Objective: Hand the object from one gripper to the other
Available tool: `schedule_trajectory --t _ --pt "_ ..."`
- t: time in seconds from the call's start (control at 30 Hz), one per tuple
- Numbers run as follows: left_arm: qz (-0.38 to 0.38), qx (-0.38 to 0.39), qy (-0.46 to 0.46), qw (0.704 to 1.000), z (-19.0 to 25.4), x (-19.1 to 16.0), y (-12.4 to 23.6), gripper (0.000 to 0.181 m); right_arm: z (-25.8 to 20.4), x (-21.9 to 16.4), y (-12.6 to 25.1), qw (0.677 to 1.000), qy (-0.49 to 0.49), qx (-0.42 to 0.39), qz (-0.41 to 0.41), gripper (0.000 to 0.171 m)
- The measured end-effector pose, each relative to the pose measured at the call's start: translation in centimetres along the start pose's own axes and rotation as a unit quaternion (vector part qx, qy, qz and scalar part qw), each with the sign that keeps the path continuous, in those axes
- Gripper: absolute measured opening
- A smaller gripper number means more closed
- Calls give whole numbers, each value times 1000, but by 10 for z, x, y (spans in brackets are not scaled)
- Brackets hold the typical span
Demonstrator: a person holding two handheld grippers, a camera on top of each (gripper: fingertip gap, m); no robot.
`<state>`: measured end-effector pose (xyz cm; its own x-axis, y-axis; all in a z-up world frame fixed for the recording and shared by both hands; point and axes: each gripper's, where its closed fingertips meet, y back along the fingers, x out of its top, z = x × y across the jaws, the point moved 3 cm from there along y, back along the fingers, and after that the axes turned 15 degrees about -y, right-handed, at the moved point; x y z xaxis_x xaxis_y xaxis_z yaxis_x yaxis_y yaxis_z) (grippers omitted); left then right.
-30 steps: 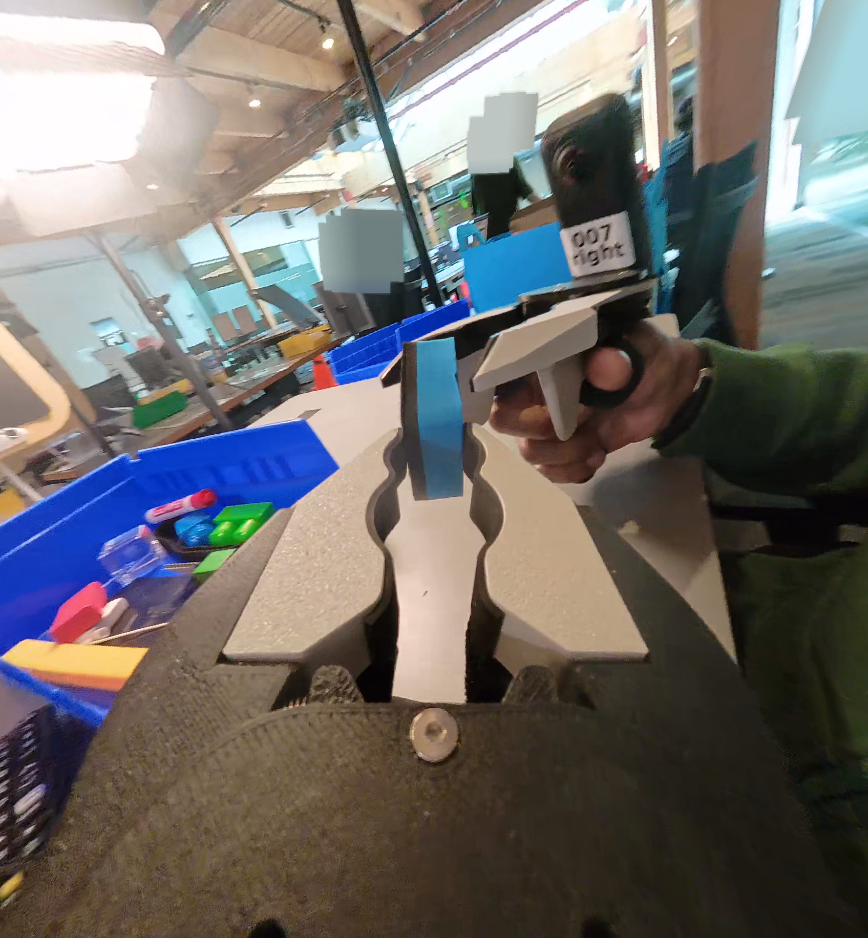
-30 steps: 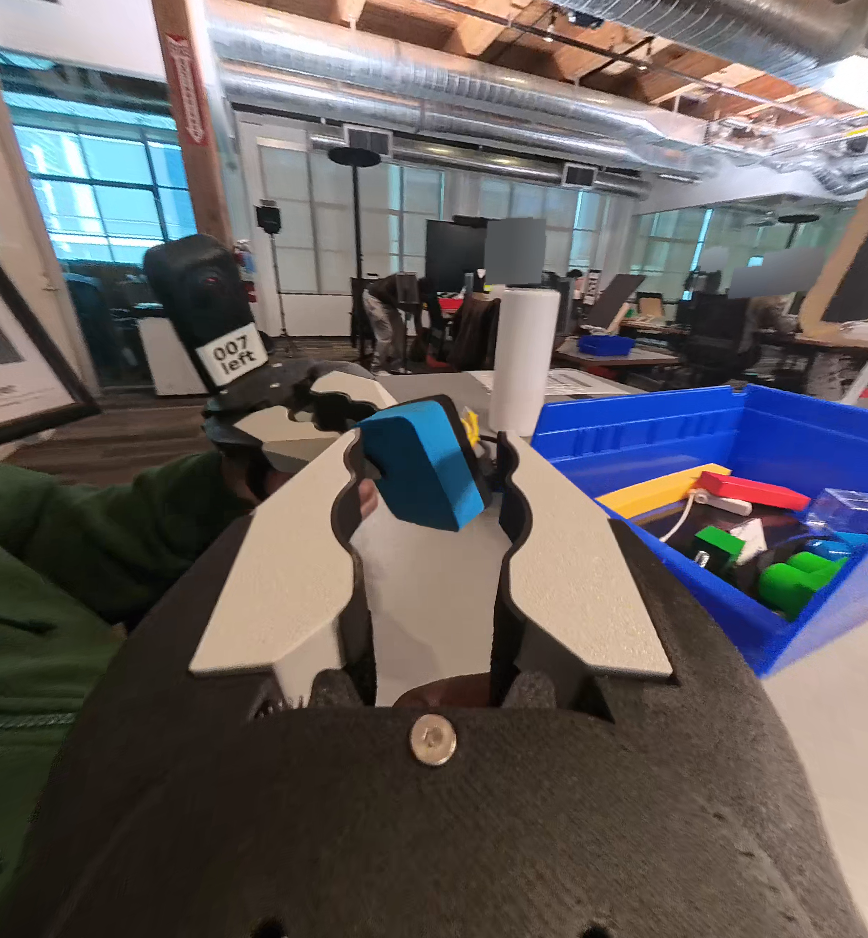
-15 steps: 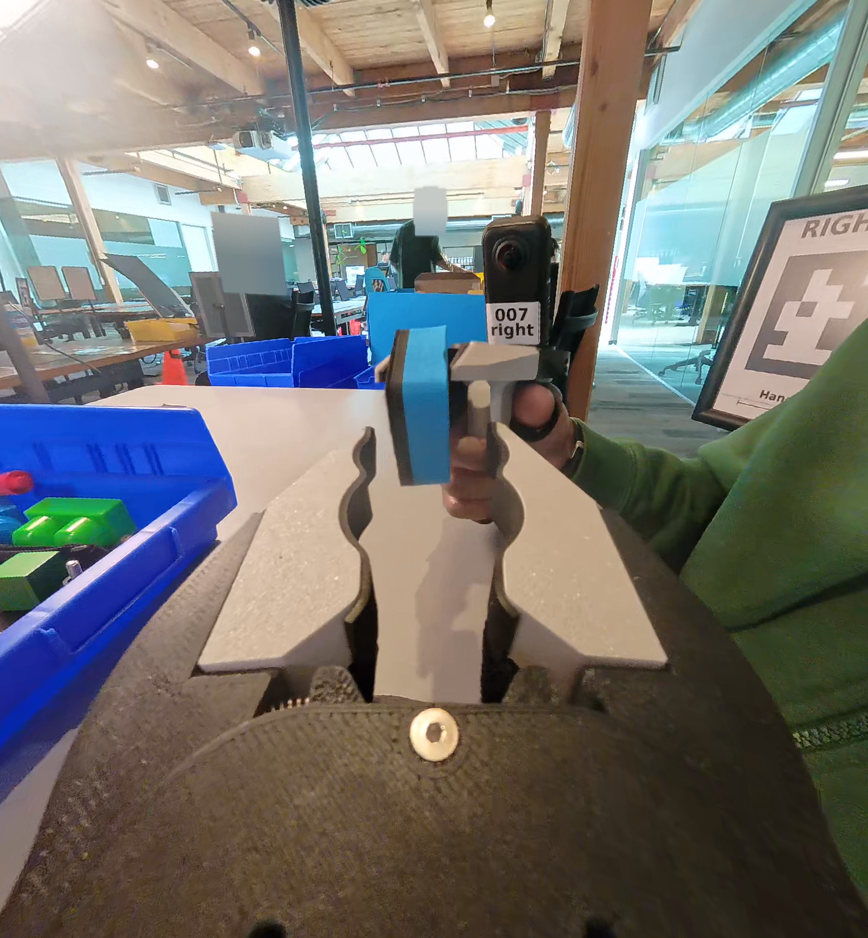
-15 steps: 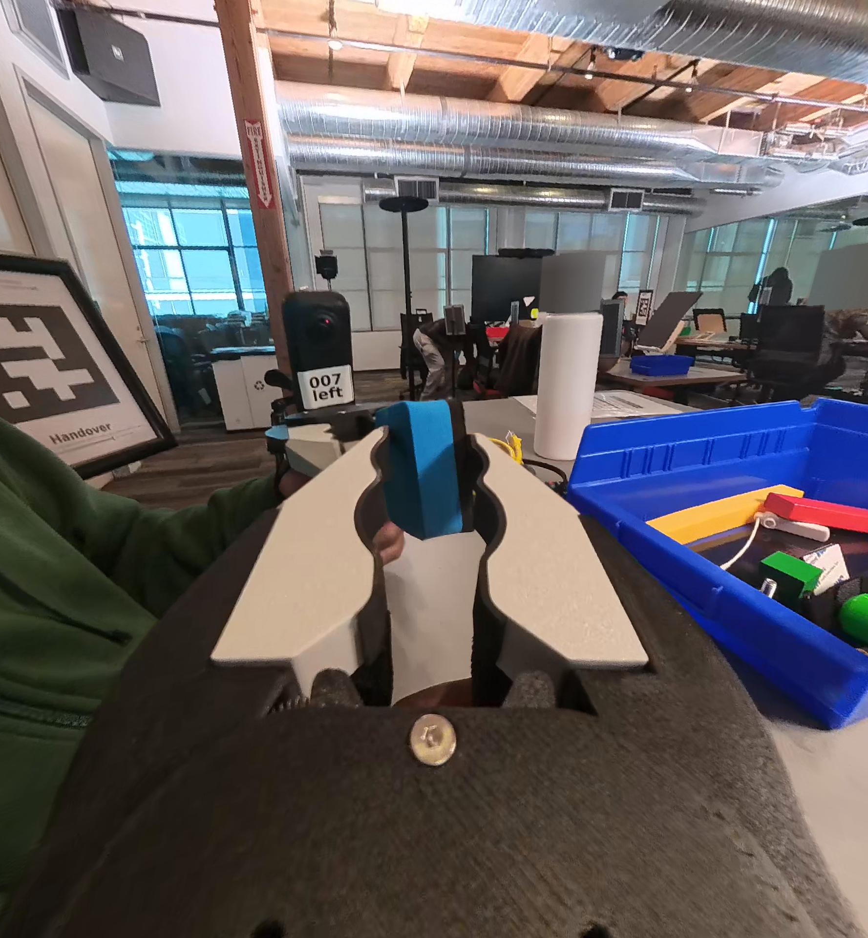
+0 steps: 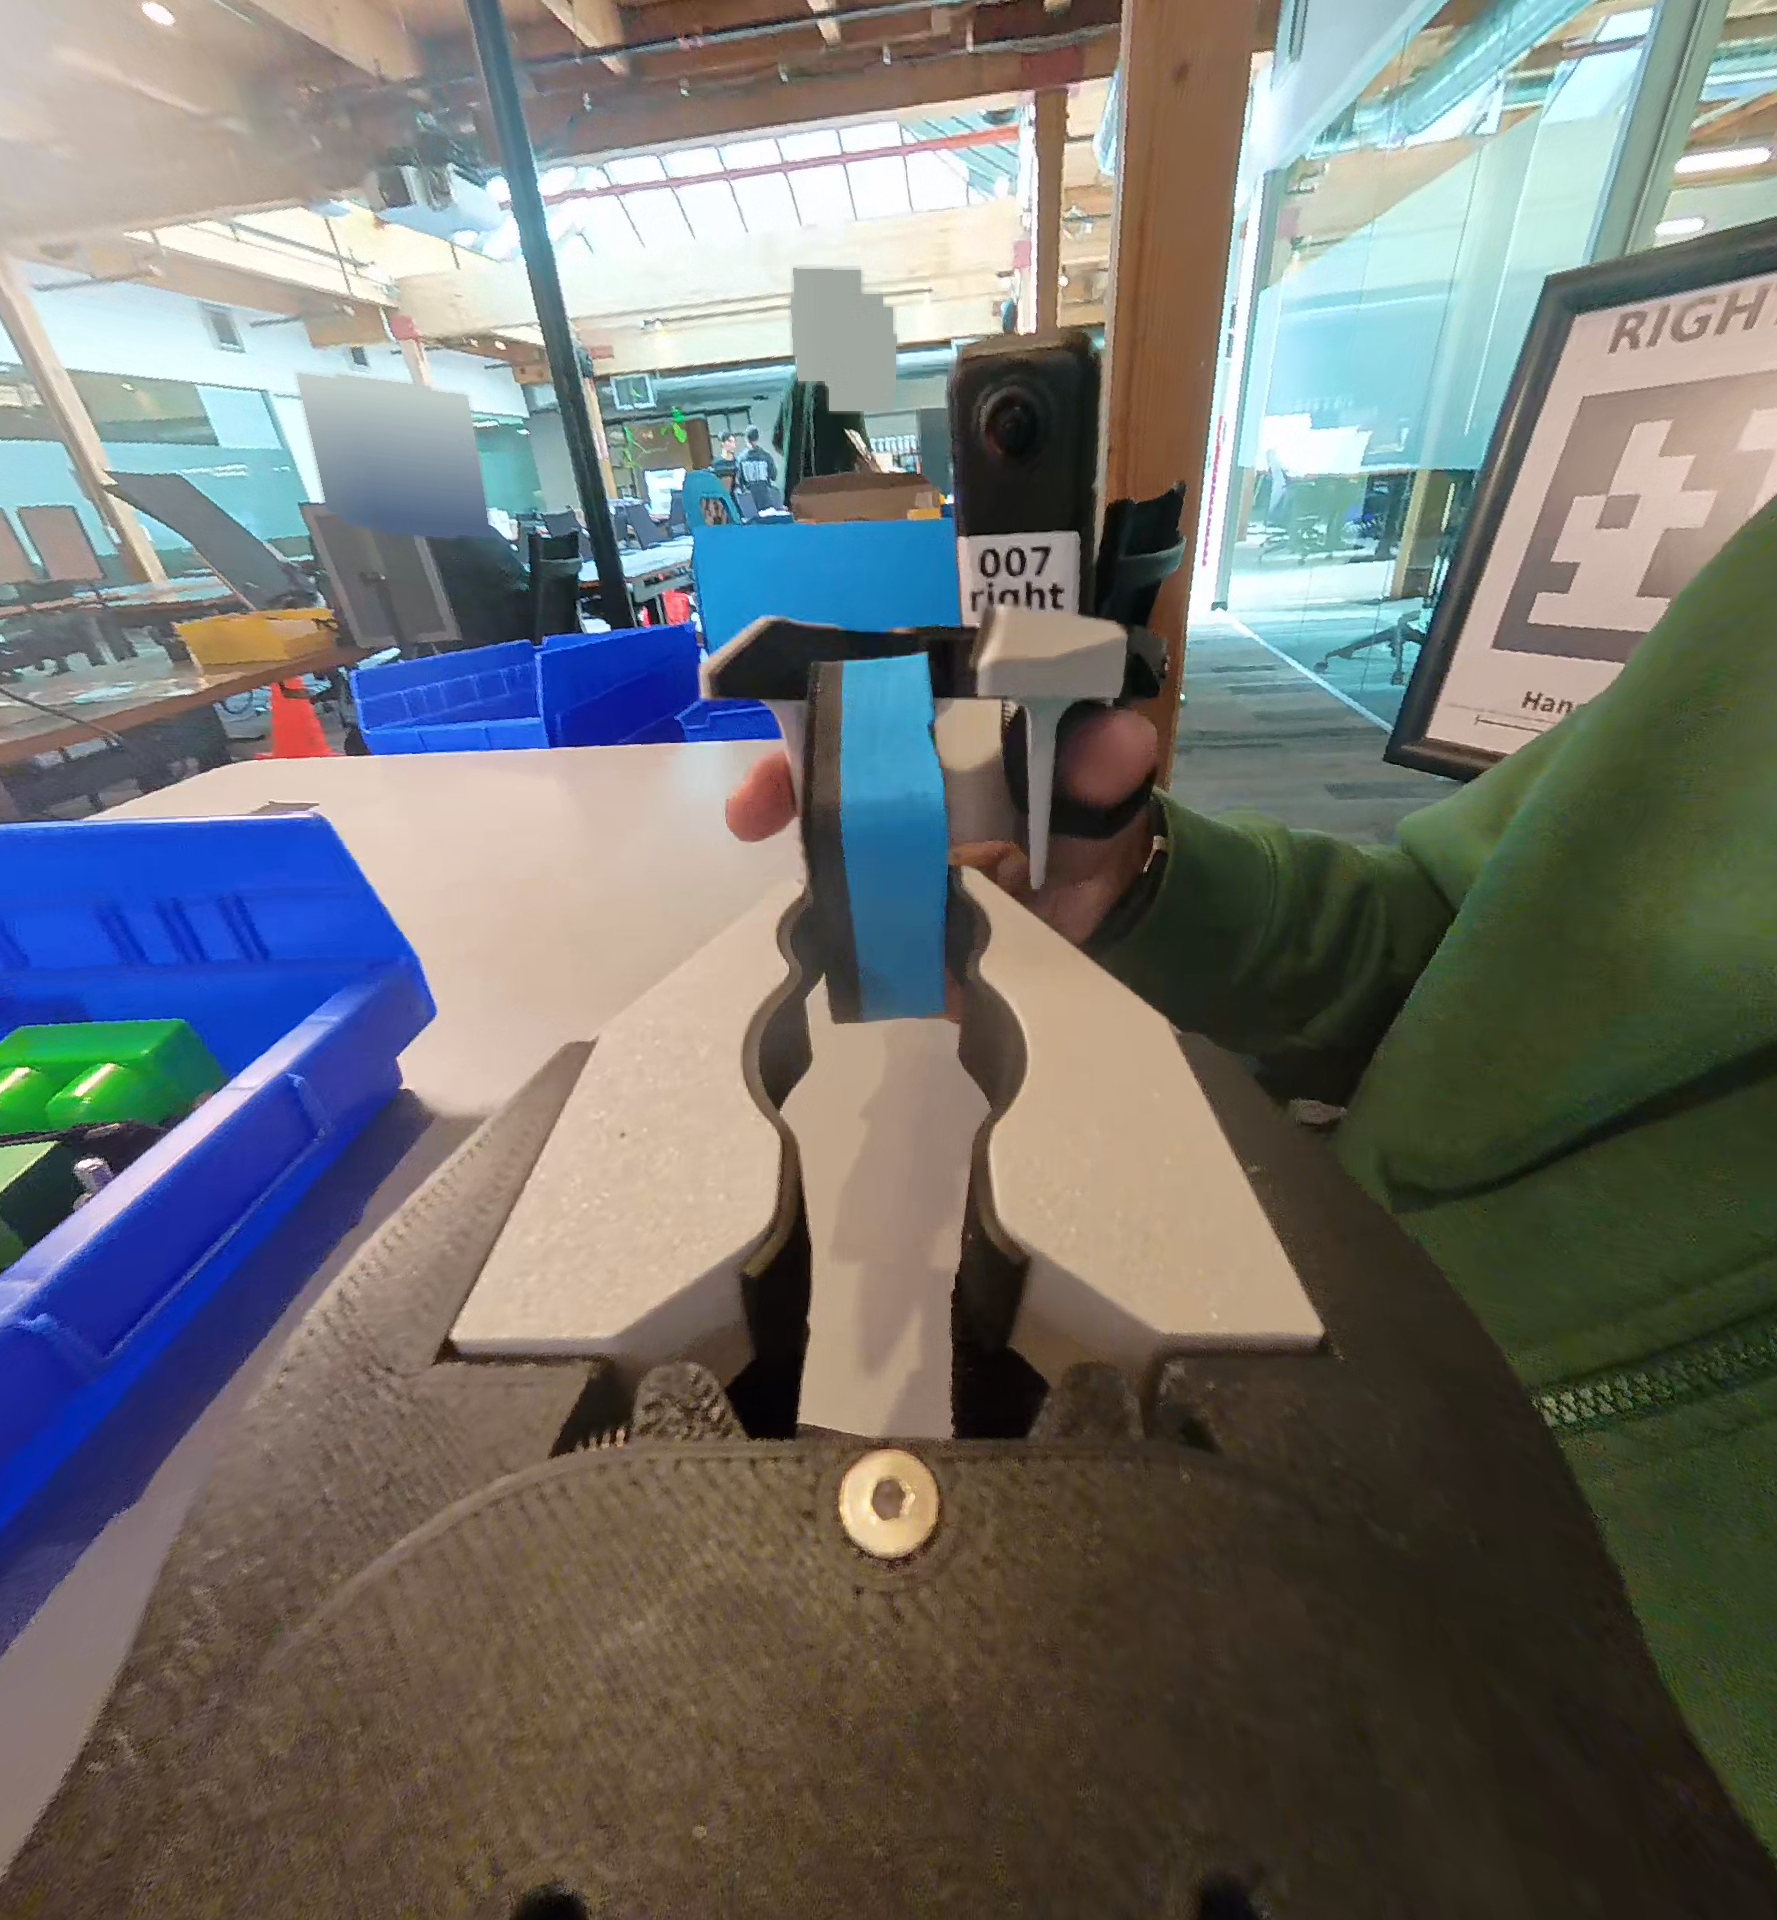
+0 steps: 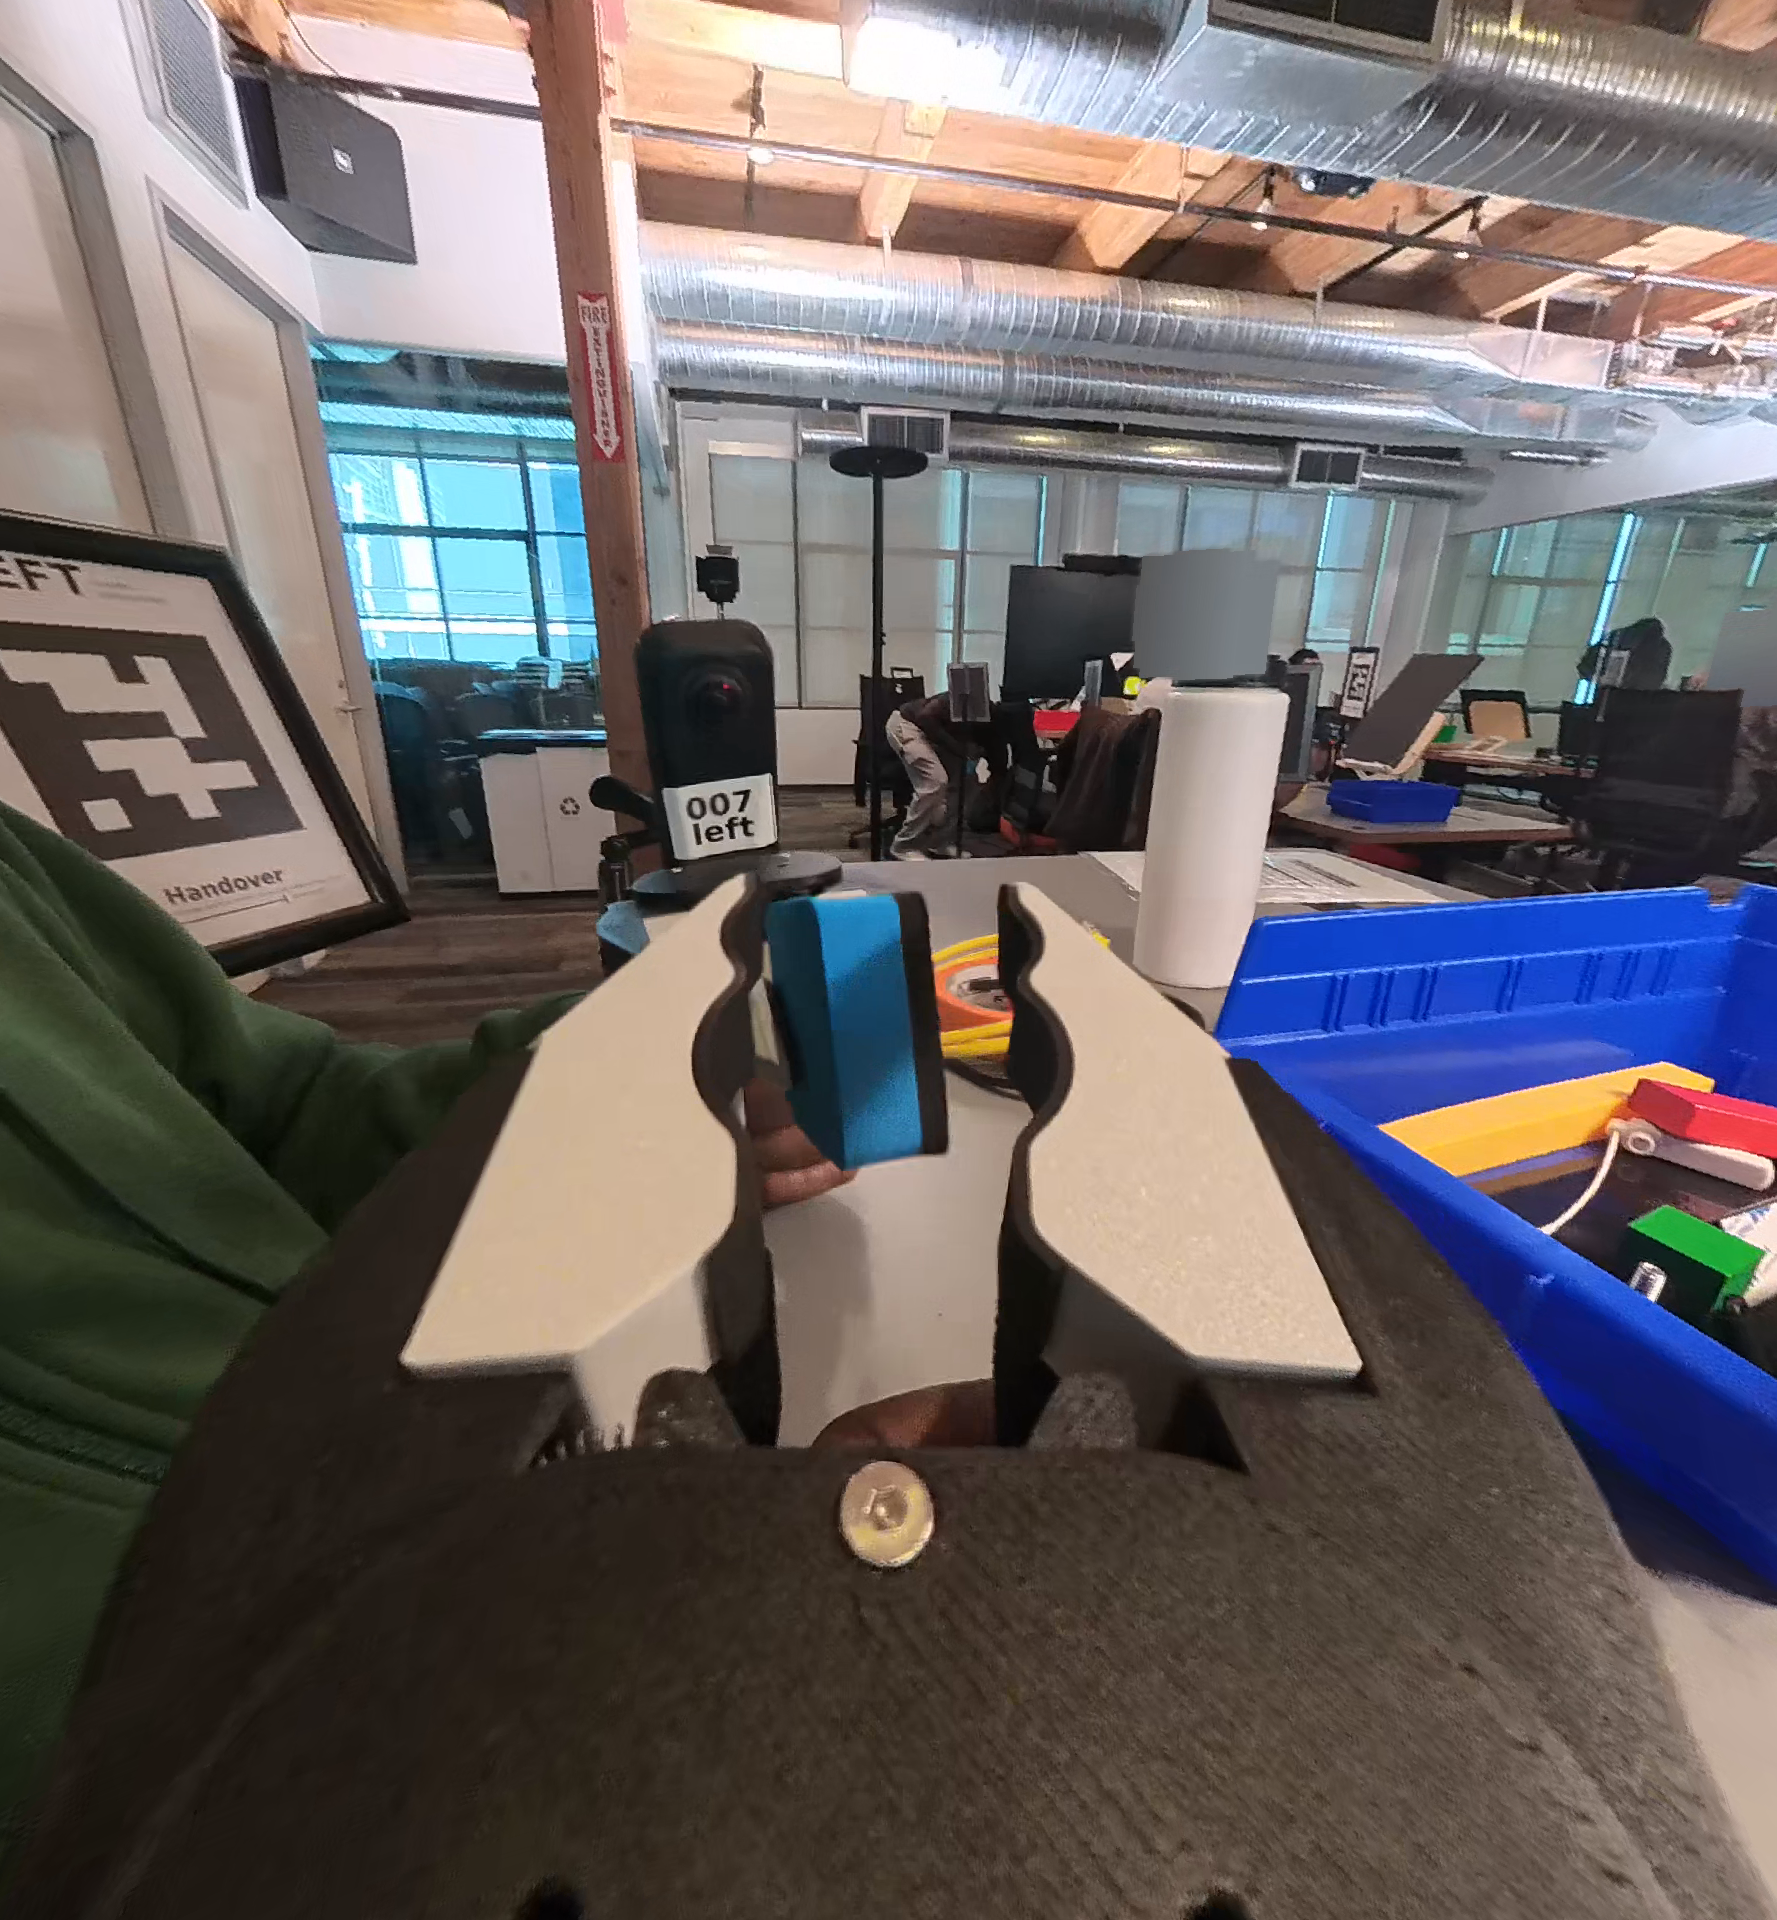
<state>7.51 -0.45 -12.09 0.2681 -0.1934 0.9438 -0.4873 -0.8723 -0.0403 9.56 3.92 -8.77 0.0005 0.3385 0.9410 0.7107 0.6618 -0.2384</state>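
Left gripper [image 5: 884, 925] is clamped on the blue foam block with a black backing layer [image 5: 894, 831]: in our left wrist view both grey fingertips press its sides and the block stands upright between them, in the air above the grey tabletop [image 5: 551, 883]. Right gripper [image 6: 876, 899] is released. In our right wrist view its jaws are spread wide with the block between them; the block sits close to the view-left finger, we can't tell if it touches, and there's a clear gap to the view-right finger. So the two grippers face each other nose to nose, with the block inside both jaw openings and only the left one gripping. The bare hand [image 5: 1092, 821] on the right gripper's handle is visible behind the block, with a green sleeve [image 5: 1279, 914] running off to view right. A black camera with a white label [image 6: 707, 717] sits on top of the left gripper. A blue plastic bin [image 5: 240, 1091] is on the table at view left of the left wrist view, holding green plastic blocks [image 5: 84, 1070]; the right wrist view shows a flat red bar [image 6: 1746, 1127] and a flat yellow bar [image 6: 1528, 1117] in it as well. A white paper roll [image 6: 1211, 831] stands upright on the table behind the bin. A yellow cable [image 6: 967, 951] lies on the table beyond the block. A black-framed marker sign [image 6: 125, 727] leans at view left.
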Motion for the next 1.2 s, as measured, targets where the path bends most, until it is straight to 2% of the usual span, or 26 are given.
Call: schedule_trajectory --t 0.13,0.3,0.4,0.47,0.57,0.63,0.73,0.87,1.03,1.13,1.2 --pt "-6 -8 -2 1000 3 -2 -2 23 -4 -3 -1 1000 9 12 -10 26" --pt "11 -1 15 1000 1 1 -2 36 0 4 2 1000 -5 5 12 25" --pt "9 6 2 1000 0 1 -2 23 0 4 2 1000 -17 9 15 26" --pt "8 13 1 1000 -3 2 -1 22 2 5 2 1000 -17 0 19 28" --pt "31 31 12 999 -10 8 3 22 4 6 2 999 -23 -4 21 40" --pt "40 33 20 998 -11 10 5 22 5 3 1 1000 -29 -5 10 40" --pt "42 35 18 998 -11 11 5 22 8 -1 0 1000 -10 -20 -2 28" --pt "70 49 31 996 -15 17 8 30 9 -3 -1 1000 -8 -23 -10 27" --pt "60 50 22 997 -17 15 9 22 11 -5 -1 999 -9 -29 -15 28" --pt "72 54 27 996 -18 18 11 22 10 -5 -2 999 -28 -21 -16 38" --pt "82 54 33 995 -19 19 12 22 10 -8 -3 999 -22 -25 -24 33"
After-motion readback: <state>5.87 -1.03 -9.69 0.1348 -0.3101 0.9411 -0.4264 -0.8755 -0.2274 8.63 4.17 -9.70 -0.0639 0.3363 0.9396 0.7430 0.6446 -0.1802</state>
